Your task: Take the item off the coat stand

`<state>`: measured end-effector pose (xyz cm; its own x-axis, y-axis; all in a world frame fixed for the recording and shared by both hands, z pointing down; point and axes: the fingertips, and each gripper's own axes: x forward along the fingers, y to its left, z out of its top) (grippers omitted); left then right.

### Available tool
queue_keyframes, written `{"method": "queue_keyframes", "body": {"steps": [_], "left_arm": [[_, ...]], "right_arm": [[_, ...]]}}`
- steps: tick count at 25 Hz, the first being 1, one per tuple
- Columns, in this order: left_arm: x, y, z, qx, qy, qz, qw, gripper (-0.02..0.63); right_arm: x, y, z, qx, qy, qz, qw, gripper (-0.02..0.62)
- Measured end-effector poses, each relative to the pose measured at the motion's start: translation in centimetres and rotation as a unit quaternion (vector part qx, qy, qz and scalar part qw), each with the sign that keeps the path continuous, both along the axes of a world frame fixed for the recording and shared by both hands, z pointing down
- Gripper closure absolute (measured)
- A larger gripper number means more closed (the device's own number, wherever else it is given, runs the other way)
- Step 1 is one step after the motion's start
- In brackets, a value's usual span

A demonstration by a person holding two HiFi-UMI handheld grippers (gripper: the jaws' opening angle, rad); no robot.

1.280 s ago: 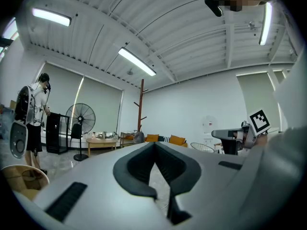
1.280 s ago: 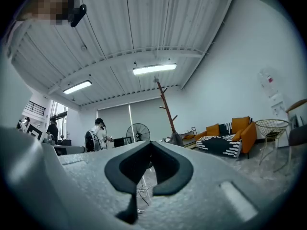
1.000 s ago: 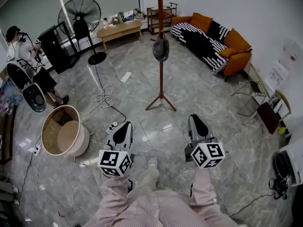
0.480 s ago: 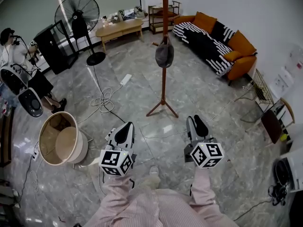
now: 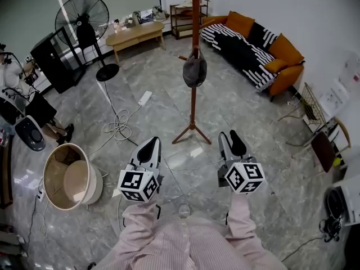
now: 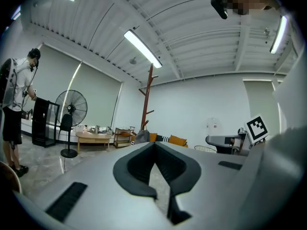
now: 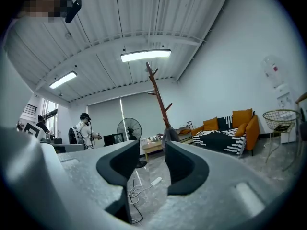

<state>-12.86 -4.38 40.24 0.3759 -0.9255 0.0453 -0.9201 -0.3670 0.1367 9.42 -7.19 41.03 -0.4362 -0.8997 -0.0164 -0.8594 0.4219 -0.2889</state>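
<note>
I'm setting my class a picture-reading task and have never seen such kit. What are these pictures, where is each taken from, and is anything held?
There is no robot: a person holds a hand-held gripper in each hand. The head view looks down from a camera on the person's head and shows the left hand-held gripper and the right hand-held gripper. The other two views come from cameras riding on each gripper, looking along its jaws. Ahead, on the floor, stands a wooden coat stand with a grey item hanging on it, untouched. Nearby are a fan, an orange sofa and a round tub. The left jaws are together; the right jaws have just been opening. Neither holds anything.
</note>
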Motion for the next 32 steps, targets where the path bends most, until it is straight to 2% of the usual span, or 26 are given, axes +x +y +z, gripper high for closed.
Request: {"method": "queue_keyframes", "body": {"steps": [10, 21, 32], "left_arm": [[0.6, -5.1, 2.2, -0.025, 0.006, 0.017, 0.9995, 0.604], [-0.2, -14.8, 2.8, -0.036, 0.017, -0.007, 0.9992, 0.604], [0.3, -23.5, 1.7, -0.037, 0.026, -0.030, 0.9985, 0.604]], "right_arm": [[-1.0, -5.7, 1.5, -0.010, 0.002, 0.015, 1.000, 0.410], [-1.6, -16.7, 2.2, -0.024, -0.014, 0.009, 1.000, 0.407], [-3.5, -27.2, 1.9, -0.038, -0.013, -0.042, 0.998, 0.407]]}}
